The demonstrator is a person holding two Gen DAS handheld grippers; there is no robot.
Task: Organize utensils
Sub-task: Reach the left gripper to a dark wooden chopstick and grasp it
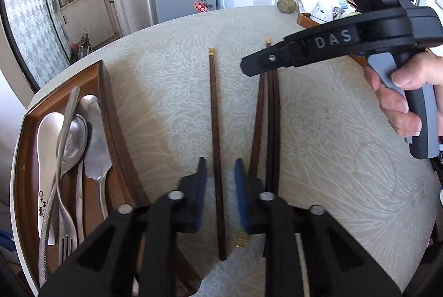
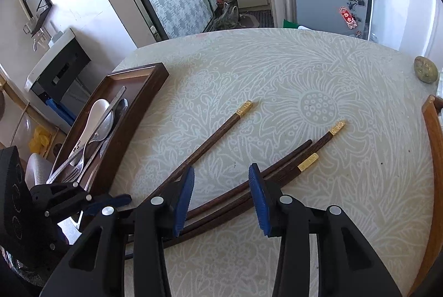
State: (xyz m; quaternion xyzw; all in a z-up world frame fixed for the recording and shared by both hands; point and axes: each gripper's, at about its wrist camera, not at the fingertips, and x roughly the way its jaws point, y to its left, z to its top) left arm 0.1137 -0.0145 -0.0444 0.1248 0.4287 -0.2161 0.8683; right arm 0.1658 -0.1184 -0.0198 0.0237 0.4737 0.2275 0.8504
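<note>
We had the left gripper (image 1: 220,180) spread wide around one lone chopstick (image 1: 215,130), not clamped yet. The right gripper (image 2: 221,194) hung released over three bunched chopsticks (image 2: 277,172) (spoons sat in the wooden tray (image 1: 110,114), far left).

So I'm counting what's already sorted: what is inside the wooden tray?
The wooden tray holds a white ceramic spoon, metal spoons, a fork and a long metal handle. They overlap, so anything beneath them is hidden.
</note>
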